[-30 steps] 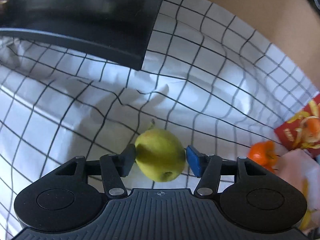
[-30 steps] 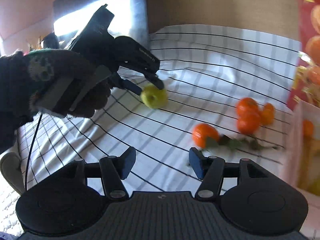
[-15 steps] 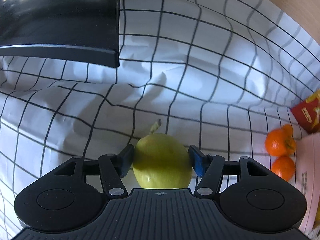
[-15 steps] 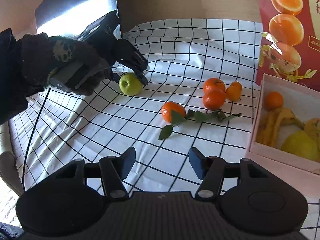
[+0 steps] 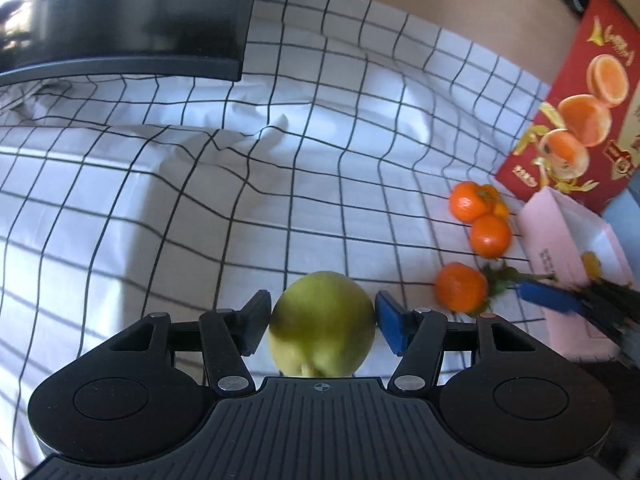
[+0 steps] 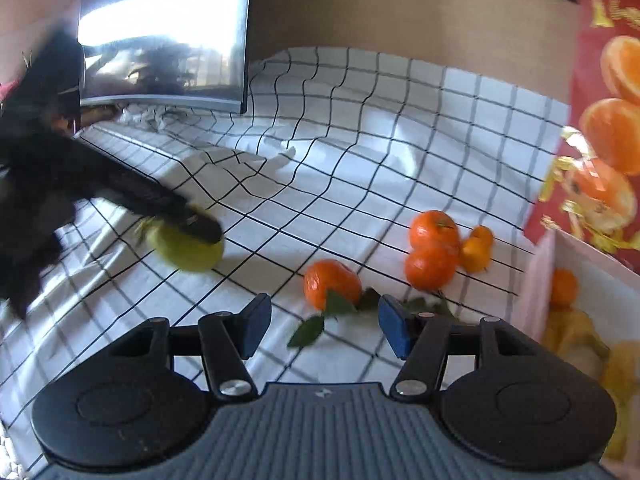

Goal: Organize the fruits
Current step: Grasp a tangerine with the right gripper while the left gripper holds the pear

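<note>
My left gripper (image 5: 322,322) is shut on a green apple (image 5: 322,320) and holds it above the checked cloth; the same apple shows in the right wrist view (image 6: 186,248) under the left gripper's black fingers. My right gripper (image 6: 322,326) is open and empty, just short of a leafy tangerine (image 6: 332,284). Three more tangerines (image 6: 432,248) lie close together beyond it. A pink box (image 6: 580,280) at the right holds a tangerine, bananas and a yellow fruit.
A white cloth with a black grid (image 5: 160,200) covers the table, wrinkled in the middle. A dark monitor (image 6: 164,36) stands at the back left. A red printed box lid (image 5: 576,112) stands upright behind the pink box (image 5: 560,240). A tan wall lies behind.
My left gripper has lifted the green apple and swung right toward the tangerines and the box. My right gripper has moved forward and lower, close to the leafy tangerine.
</note>
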The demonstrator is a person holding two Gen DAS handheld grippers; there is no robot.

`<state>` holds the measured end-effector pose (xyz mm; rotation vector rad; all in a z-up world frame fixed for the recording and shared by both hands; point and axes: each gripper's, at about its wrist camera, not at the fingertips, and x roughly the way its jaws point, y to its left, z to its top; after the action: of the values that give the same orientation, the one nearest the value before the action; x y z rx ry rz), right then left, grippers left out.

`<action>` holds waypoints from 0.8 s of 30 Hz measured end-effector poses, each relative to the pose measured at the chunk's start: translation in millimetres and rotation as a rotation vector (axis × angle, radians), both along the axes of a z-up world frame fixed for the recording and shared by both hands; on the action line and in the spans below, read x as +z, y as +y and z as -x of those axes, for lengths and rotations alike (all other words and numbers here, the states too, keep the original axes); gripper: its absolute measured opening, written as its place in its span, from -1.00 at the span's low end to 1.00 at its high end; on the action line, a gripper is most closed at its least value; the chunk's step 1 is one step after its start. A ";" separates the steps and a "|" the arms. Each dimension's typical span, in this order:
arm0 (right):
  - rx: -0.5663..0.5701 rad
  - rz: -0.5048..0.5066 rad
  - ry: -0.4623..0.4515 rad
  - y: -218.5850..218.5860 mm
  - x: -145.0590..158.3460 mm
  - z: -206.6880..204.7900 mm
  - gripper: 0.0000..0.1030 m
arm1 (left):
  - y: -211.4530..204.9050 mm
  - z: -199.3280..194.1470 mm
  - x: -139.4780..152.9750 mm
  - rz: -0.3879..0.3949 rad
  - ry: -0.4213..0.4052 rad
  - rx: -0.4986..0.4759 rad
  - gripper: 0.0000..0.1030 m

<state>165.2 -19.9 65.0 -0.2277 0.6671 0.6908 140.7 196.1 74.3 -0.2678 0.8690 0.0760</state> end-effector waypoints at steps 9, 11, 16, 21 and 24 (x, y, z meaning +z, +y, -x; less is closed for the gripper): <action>-0.018 0.104 -0.021 35.6 -30.6 -35.0 -0.17 | -14.7 27.7 25.1 -0.023 -0.047 -0.009 0.19; -0.013 0.092 -0.003 34.0 -28.9 -37.7 -0.19 | -20.0 29.5 27.0 -0.028 -0.055 -0.018 0.18; 0.007 0.036 -0.015 16.2 -9.9 -24.8 -0.19 | -38.4 33.8 27.1 -0.052 -0.078 -0.055 0.17; 0.019 -0.038 -0.038 -19.9 18.9 10.7 -0.19 | -65.5 40.4 31.3 -0.050 -0.103 -0.131 0.16; 0.007 -0.058 -0.032 -43.1 27.6 34.0 -0.19 | -83.1 45.3 34.1 -0.014 -0.109 -0.180 0.15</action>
<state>131.2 -63.0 92.6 -0.1875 0.6149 0.7113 95.4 113.0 108.3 -0.1777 0.7810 -0.0995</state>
